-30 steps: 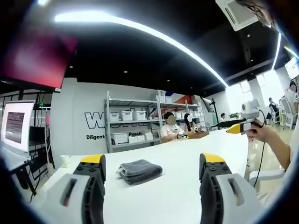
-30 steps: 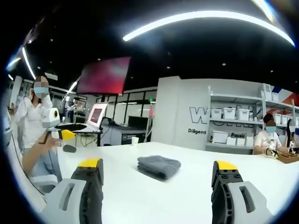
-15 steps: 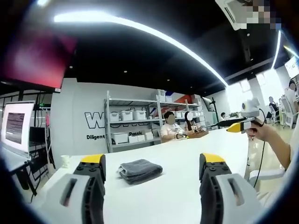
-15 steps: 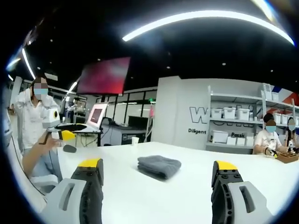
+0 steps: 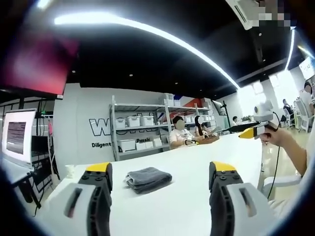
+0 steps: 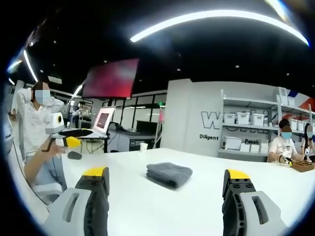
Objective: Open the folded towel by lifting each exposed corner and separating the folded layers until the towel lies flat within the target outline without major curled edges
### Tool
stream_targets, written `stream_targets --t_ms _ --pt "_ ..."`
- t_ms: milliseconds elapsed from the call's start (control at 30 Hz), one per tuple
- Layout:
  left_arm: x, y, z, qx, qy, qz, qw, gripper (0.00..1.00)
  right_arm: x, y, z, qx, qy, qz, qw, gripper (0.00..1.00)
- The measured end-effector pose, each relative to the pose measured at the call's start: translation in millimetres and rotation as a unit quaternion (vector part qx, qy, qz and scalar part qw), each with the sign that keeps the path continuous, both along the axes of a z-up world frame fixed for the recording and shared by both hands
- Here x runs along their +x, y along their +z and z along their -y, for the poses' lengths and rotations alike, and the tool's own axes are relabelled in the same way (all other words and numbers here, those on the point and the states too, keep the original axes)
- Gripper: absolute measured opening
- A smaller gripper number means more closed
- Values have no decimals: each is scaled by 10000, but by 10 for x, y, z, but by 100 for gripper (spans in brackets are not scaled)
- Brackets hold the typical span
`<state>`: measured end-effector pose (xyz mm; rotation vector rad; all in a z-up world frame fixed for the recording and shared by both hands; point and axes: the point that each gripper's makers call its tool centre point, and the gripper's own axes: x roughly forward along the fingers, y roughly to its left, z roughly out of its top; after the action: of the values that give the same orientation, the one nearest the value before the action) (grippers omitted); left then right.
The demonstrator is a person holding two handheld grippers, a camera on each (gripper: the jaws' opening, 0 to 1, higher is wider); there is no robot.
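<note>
A folded grey towel [image 5: 147, 179] lies on the white table [image 5: 187, 162], a little beyond my left gripper [image 5: 160, 173], which stands open with nothing between its yellow-tipped fingers. In the right gripper view the same towel [image 6: 169, 174] rests ahead of my right gripper [image 6: 167, 177], also open and apart from it. The right gripper [image 5: 253, 130] appears at the right of the left gripper view, held in a hand. The left gripper [image 6: 64, 140] appears at the left of the right gripper view, likewise in a hand.
A small paper cup [image 6: 143, 146] stands at the table's far edge. Two seated people work over a wooden tray [image 5: 208, 141] at the far end. Shelves with white bins [image 5: 140, 132] line the back wall. A monitor [image 5: 15, 137] stands at the left.
Both views have shifted slightly with the hands; the towel and the open grippers stand as before.
</note>
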<state>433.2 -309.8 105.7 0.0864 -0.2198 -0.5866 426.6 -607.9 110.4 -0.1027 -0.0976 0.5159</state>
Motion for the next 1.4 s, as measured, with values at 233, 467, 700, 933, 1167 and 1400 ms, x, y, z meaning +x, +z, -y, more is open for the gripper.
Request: stream_targets --t_ms 233,467,700,933,1167,1400 --pt "28 -19 5 -89 -15 -26 10000 84 -37 52 -24 30 41 93 9999 94" --pt "35 -33 0 -46 -13 -45 10000 83 -38 38 -32 -12 31 71 10000 95" --pt "27 -28 4 -56 -33 -53 10000 82 -54 52 -33 -10 27 89 10000 95" --pt "9 -23 19 -58 -59 -52 10000 82 -103 102 -100 -58 73 166 9998 96" --pt "5 -17 16 -64 -57 -50 10000 82 -86 77 -90 -51 79 114 9999 95" --pt "12 -12 3 -63 -48 -51 10000 81 -96 96 -86 -57 85 142 9998 95"
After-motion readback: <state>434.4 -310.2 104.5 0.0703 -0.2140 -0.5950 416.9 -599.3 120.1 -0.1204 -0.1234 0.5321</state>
